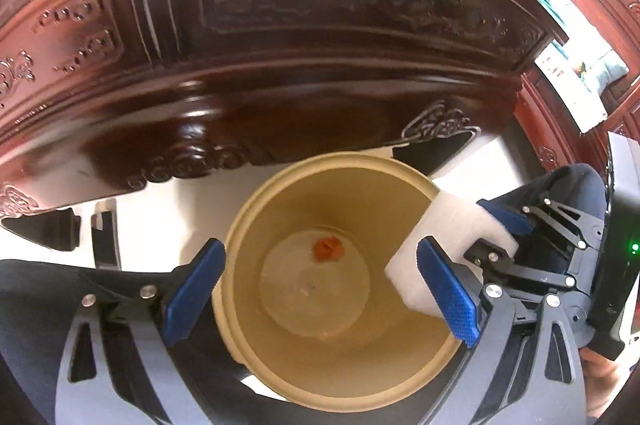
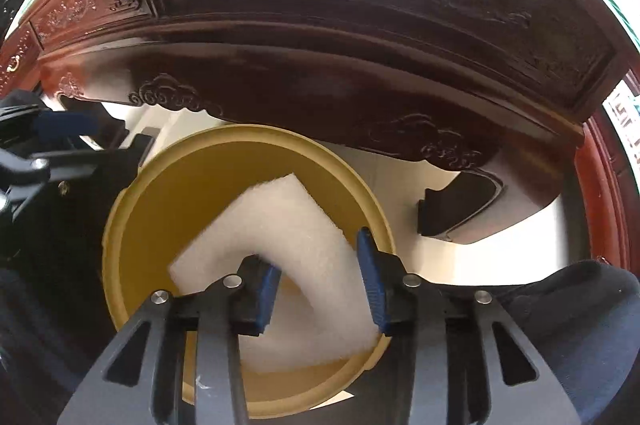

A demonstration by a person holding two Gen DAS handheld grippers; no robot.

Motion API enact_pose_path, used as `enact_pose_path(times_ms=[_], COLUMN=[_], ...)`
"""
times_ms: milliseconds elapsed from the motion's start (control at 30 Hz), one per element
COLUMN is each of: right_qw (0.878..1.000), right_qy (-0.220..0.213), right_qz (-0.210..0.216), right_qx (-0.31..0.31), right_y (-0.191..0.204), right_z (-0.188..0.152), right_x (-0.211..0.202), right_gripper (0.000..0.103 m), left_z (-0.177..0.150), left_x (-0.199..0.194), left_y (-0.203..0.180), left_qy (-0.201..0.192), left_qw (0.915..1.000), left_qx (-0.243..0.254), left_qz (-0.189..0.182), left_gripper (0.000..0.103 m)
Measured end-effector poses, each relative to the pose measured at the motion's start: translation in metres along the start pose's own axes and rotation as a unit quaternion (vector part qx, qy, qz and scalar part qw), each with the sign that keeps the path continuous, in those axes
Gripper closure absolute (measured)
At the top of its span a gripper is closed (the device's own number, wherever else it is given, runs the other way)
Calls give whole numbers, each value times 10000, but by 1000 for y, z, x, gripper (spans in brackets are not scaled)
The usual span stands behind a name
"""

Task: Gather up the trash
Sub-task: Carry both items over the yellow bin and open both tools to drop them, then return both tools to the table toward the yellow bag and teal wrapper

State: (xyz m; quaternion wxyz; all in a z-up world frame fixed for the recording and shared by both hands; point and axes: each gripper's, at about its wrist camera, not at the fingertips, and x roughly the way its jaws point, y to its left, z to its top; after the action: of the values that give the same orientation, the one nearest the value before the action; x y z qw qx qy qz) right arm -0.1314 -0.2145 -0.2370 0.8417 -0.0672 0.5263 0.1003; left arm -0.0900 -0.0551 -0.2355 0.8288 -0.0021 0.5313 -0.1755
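Both grippers point steeply down over one tan bin (image 1: 400, 377) on the pale floor by a dark carved cabinet (image 1: 304, 37); the left gripper (image 1: 320, 285) has its jaws wide apart, holding nothing; the right gripper (image 2: 318, 277) has its jaws part open around one white foam piece (image 2: 280, 225), not pressing it; the foam hangs in the bin's mouth; one small orange scrap (image 1: 329, 250) lies on the bin's bottom.

White foam (image 2: 288, 237) hides the bin (image 2: 132, 217) floor; its near rim is cut off.
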Motion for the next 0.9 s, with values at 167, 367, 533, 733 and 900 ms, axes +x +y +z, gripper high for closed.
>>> enact_pose_path(times_ms=[167,367,533,733,900], right_qw=[9996,9982,9979,9948,9808], right_qy=[-26,103,64,-582,-1843], right_qz=[283,437,605,830,636], right_qx=[-94,-392,-217,-27,62], right_y=[2,11,7,-3,-19], right_z=[5,6,9,27,69], right_x=[-7,-8,-10,-41,-97], right_gripper=[60,38,39,43,43], left_z=[5,7,8,26,69], left_x=[-7,-9,-11,-35,-88], left_y=[2,6,8,8,9], left_qy=[-139,-198,-233,-702,-1745], left_qw=[9999,9997,9996,9973,9836], left_qx=[-9,-36,-59,-116,-139], left_qz=[88,132,160,208,434], left_gripper=[7,7,7,7,5])
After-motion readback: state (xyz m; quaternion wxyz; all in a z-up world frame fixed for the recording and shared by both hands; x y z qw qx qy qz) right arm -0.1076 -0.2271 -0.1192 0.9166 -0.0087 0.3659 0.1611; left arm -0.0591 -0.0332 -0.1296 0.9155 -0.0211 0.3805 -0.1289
